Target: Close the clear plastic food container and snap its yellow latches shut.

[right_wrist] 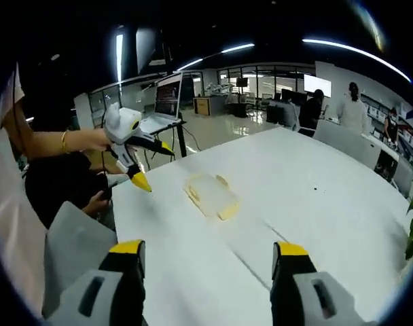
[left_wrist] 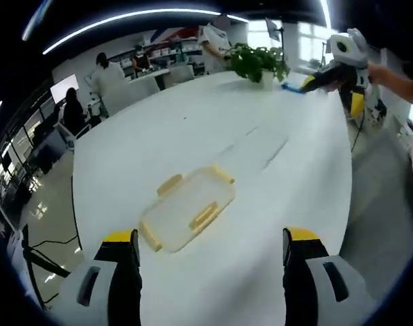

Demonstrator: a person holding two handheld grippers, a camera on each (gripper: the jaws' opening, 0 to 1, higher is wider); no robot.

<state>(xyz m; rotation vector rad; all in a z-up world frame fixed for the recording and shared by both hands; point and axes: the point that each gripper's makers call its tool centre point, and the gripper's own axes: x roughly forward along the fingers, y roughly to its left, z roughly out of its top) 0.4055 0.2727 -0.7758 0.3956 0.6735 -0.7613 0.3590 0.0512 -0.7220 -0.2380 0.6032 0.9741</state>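
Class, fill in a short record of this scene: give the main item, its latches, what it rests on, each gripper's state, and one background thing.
Main item: clear container, lid on, lying flat
Latches: yellow latches on its edges; snapped or not, cannot tell
Surface: white table
Left gripper: open, near the container, not touching
Right gripper: open, well back from the container
Background: potted plant at the table's far end

Both grippers: grey bodies, black fingers [left_wrist: 125,272] w/ yellow tips; gold bracelet [right_wrist: 63,140].
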